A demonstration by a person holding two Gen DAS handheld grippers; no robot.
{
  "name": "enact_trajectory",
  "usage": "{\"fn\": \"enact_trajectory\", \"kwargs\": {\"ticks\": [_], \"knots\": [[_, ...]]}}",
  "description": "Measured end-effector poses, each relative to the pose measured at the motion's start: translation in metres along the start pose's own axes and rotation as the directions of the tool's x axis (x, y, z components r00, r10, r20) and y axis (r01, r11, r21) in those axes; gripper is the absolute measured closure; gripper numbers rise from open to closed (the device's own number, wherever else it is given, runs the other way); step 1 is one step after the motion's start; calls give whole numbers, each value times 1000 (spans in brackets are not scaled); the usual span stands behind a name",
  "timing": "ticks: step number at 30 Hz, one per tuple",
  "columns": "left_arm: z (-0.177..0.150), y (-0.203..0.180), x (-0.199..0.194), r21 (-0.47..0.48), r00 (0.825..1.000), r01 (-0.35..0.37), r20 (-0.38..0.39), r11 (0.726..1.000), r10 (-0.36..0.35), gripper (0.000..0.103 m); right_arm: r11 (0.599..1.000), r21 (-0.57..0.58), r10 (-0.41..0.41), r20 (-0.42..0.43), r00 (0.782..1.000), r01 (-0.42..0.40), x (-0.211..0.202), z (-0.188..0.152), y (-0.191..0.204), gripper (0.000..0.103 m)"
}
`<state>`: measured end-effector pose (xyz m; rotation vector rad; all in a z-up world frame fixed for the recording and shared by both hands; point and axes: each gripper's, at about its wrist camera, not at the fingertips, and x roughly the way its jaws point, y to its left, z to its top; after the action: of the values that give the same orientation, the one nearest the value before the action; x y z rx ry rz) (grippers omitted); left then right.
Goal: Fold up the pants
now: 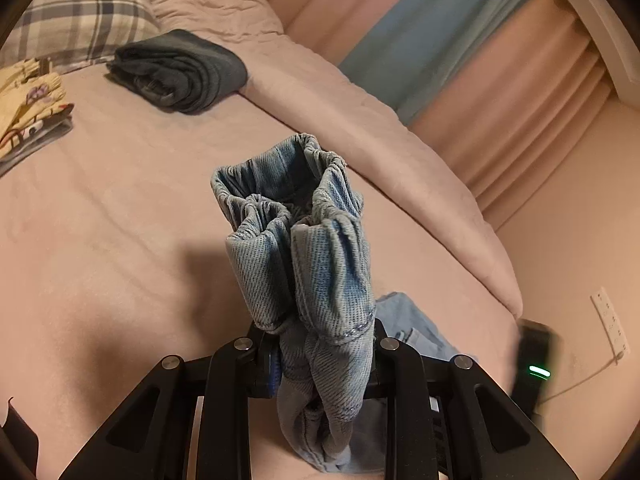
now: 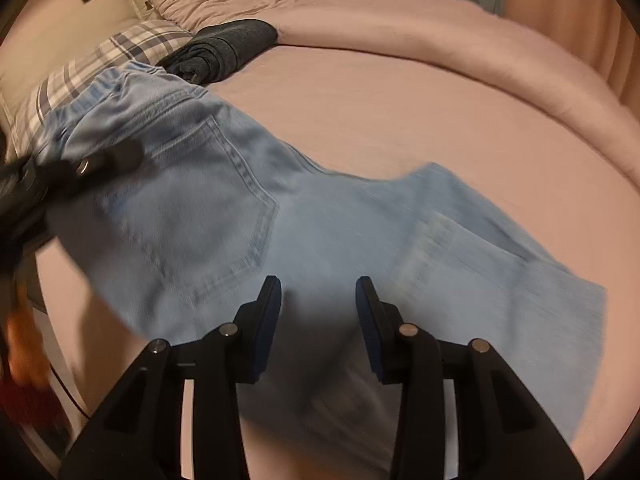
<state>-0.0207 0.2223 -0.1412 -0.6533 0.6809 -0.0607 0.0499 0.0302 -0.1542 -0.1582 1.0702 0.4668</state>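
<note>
Denim jeans [image 2: 224, 200] spread on bed [image 2: 380, 92], centre frame. Left gripper [image 1: 320, 344] clamps bunched waistband; right gripper [image 2: 318, 316] half-open above cloth, empty. We judge fold starting; next, we grab leg.

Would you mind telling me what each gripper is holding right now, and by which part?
The left gripper clamps the light blue jeans by their bunched elastic waistband. The right gripper is open above the jeans, holding nothing.

faded twill denim pants [image 1: 312, 264], matt pink cotton bedsheet [image 1: 120, 208]
</note>
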Motion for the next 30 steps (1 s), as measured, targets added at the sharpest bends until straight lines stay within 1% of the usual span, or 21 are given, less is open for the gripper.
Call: {"fn": "enact_trajectory", "kwargs": {"ticks": [2,3,6,8,10,11,13,14,15,16,17,18,19,20,21,22,24,25,26,27,30], "knots": [[-1,-6,0,25,1000,8,0,1000,-8,78,999,33,-9,-71,997,11,24,4,-2,67],[-2,-11,1,44,1000,11,0,999,-11,78,998,56,1,-103,995,5,34,2,-3,65],[-6,-25,0,91,1000,27,4,995,-28,78,999,53,10,-80,997,-6,34,-1,-2,64],[-10,-35,2,117,999,45,-3,992,-45,78,997,73,44,-74,996,-38,32,-2,-7,64],[-14,-44,4,151,999,40,-6,988,-39,78,989,119,94,-62,994,-86,28,-5,-17,64],[-17,-49,6,174,999,37,-11,984,-35,78,982,150,122,-56,991,-113,25,-6,-23,64],[-21,-56,9,205,999,33,-23,978,-28,78,959,236,171,-44,984,-156,18,-9,-37,58],[-24,-60,10,223,999,31,-27,974,-25,78,945,278,188,-27,982,-173,11,-10,-45,58],[-25,-63,10,237,999,29,-29,971,-23,78,925,320,213,1,977,-202,4,-12,-54,57],[-28,-68,11,256,999,26,-31,966,-19,78,898,372,236,42,971,-235,-6,-14,-65,52],[-31,-72,12,276,999,21,-32,961,-13,78,858,433,264,94,960,-278,-18,-17,-78,47],[-34,-76,13,296,999,17,-33,955,-7,78,821,479,282,134,950,-311,-27,-21,-89,36],[-37,-80,14,312,999,15,-38,950,-3,78,774,523,309,183,933,-358,-37,-24,-100,30],[-40,-83,14,327,999,12,-39,945,1,78,733,544,342,224,913,-408,-43,-27,-106,29],[-42,-86,16,343,999,5,-40,939,9,78,668,558,402,286,870,-493,-51,-30,-114,28],[-45,-88,17,362,999,-3,-39,932,18,78,613,560,450,332,829,-557,-58,-34,-118,23],[-50,-94,20,405,999,-20,-36,914,38,78,548,560,504,371,780,-621,-66,-32,-122,15],[-53,-97,21,432,998,-30,-34,901,50,78,539,557,519,370,770,-631,-65,-22,-107,12],[-57,-100,22,455,998,-37,-32,890,58,78,536,551,540,358,762,-639,-69,-20,-104,11],[-60,-102,24,474,997,-43,-30,880,65,78,550,546,548,336,766,-632,-71,-15,-98,11],[-65,-102,26,509,997,-47,-32,860,74,78,624,517,536,262,802,-586,-74,-3,-80,11]]}}
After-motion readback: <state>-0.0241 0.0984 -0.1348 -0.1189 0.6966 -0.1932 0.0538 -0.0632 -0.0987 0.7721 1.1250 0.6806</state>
